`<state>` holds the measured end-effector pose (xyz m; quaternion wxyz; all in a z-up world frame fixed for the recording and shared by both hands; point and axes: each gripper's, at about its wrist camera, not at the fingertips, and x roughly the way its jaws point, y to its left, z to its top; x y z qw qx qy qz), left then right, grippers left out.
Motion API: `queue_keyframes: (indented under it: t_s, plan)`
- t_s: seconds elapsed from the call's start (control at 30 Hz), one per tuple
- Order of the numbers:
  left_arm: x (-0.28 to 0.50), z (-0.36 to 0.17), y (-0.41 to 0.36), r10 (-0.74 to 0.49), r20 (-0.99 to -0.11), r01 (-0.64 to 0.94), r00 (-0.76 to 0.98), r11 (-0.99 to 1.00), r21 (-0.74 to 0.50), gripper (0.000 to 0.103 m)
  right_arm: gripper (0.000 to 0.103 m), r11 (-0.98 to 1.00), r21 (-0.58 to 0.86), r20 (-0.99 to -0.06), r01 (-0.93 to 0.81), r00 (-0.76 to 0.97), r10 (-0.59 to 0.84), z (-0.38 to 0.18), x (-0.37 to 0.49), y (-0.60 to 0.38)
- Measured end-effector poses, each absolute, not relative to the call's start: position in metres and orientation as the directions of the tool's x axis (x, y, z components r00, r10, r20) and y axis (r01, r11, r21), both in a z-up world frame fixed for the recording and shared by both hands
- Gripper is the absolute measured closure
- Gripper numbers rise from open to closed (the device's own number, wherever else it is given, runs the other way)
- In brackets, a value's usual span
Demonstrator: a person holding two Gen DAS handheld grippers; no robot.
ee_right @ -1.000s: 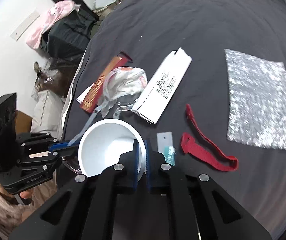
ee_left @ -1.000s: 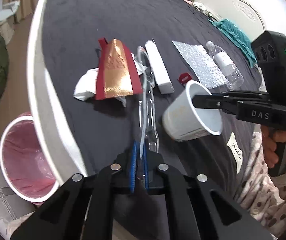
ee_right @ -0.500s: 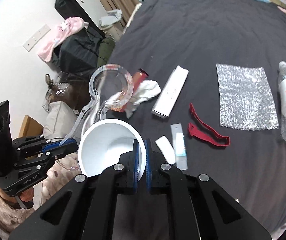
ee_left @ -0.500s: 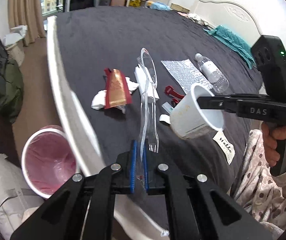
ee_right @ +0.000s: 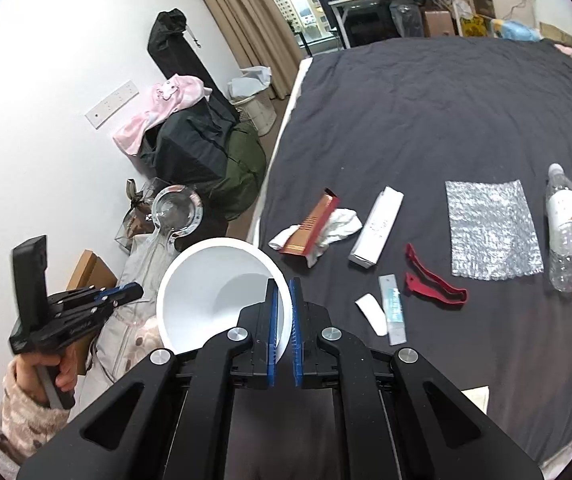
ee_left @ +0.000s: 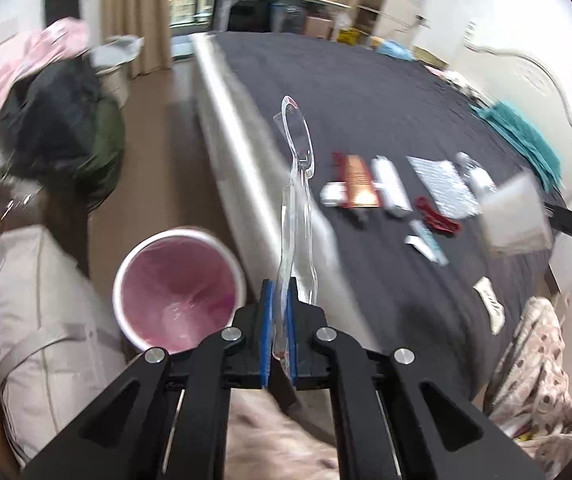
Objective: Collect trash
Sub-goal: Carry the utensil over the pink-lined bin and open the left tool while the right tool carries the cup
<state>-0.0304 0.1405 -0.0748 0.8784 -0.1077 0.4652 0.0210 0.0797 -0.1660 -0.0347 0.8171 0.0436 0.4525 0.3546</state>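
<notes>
My left gripper (ee_left: 280, 312) is shut on a clear plastic package (ee_left: 296, 200) and holds it in the air beside the bed, near a white bin with a pink liner (ee_left: 178, 288) on the floor. The package also shows in the right wrist view (ee_right: 176, 216). My right gripper (ee_right: 284, 312) is shut on the rim of a white paper cup (ee_right: 214, 292), lifted off the bed; the cup also shows in the left wrist view (ee_left: 514, 216).
On the dark bedspread (ee_right: 426, 112) lie a red-and-gold packet (ee_right: 312, 224), a crumpled tissue (ee_right: 342, 220), a white box (ee_right: 378, 226), red strips (ee_right: 434, 280), a bubble-wrap sheet (ee_right: 490, 228), a plastic bottle (ee_right: 566, 228) and small wrappers (ee_right: 392, 308). Bags (ee_right: 206, 148) are piled by the wall.
Both grippers rose and pulled back from the bed. My left gripper swung left with the clear package, so the pink-lined bin now lies just ahead of it.
</notes>
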Motion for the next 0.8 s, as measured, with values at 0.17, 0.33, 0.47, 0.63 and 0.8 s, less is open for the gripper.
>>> queue_keyframes:
  t_s: [0.17,0.33,0.47,0.63,0.8]
  plan:
    - [-0.034,-0.089,0.19,-0.02,-0.837,-0.198,0.546,0.968,-0.152,0.097,0.098,0.735,0.39,-0.715,-0.555,0.321,0.622,-0.037,0.075,-0.151]
    - [-0.026,-0.11,0.223,-0.007,-0.859,-0.211,0.512,0.968,-0.134,0.097,0.098,0.73,0.38,-0.733,-0.568,0.296,0.612,-0.042,0.075,-0.129]
    - [-0.006,-0.143,0.259,-0.066,-0.885,-0.225,0.461,0.956,-0.189,0.097,0.098,0.723,0.362,-0.75,-0.588,0.277,0.601,-0.048,0.076,-0.112]
    - [0.02,-0.183,0.286,-0.092,-0.915,-0.215,0.393,0.958,-0.188,0.097,0.098,0.724,0.339,-0.771,-0.601,0.263,0.579,-0.053,0.076,-0.099]
    - [0.032,-0.204,0.288,-0.107,-0.933,-0.182,0.344,0.967,-0.178,0.095,0.098,0.738,0.334,-0.789,-0.587,0.255,0.56,-0.059,0.081,-0.094]
